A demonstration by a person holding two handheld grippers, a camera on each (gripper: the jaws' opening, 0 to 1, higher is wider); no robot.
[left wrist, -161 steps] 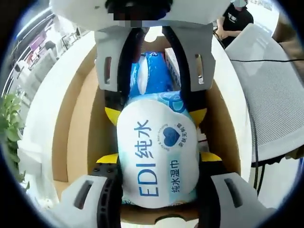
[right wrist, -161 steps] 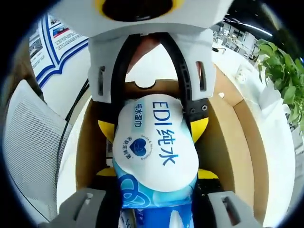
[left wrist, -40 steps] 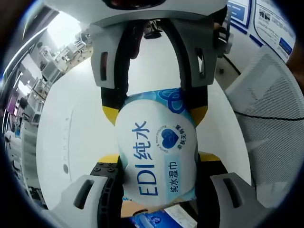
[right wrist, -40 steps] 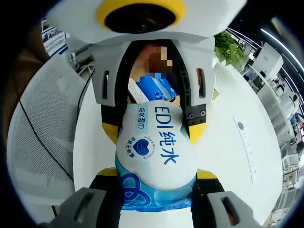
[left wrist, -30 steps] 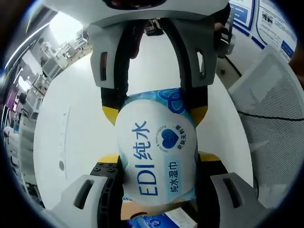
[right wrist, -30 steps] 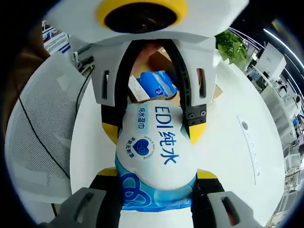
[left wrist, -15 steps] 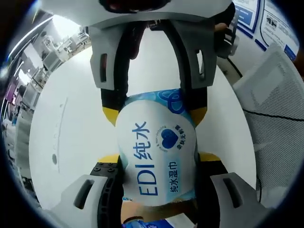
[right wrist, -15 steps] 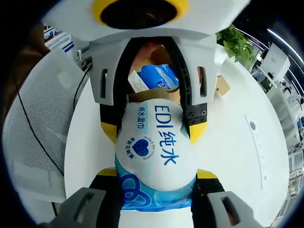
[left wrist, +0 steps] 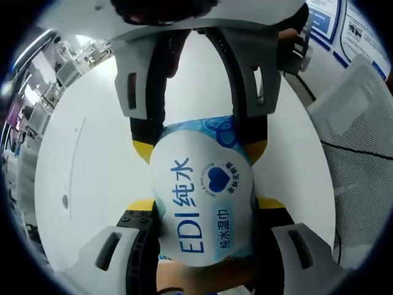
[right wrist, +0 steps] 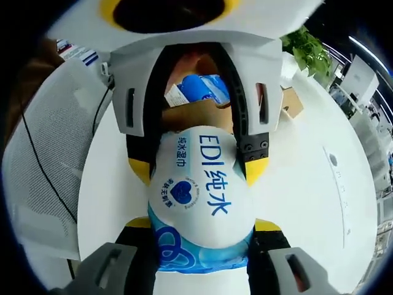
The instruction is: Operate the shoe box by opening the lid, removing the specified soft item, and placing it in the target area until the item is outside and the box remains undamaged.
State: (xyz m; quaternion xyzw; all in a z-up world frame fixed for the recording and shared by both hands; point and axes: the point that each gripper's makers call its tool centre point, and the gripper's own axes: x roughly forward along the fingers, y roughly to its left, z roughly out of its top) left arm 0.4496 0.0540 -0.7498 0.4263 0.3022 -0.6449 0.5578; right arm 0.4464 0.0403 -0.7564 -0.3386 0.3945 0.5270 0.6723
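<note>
Both of your grippers clamp one wet wipes pack (left wrist: pixel 202 196) between them over the white table (left wrist: pixel 86 153): left gripper (left wrist: pixel 202 206) and right gripper (right wrist: pixel 199 203) closed on opposite ends, with the shoe box (right wrist: pixel 202 117) behind

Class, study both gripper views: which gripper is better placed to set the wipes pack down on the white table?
Neither clearly. The left gripper and right gripper both clamp the wipes pack from opposite ends above the white table, so they should probably lower it together.
</note>
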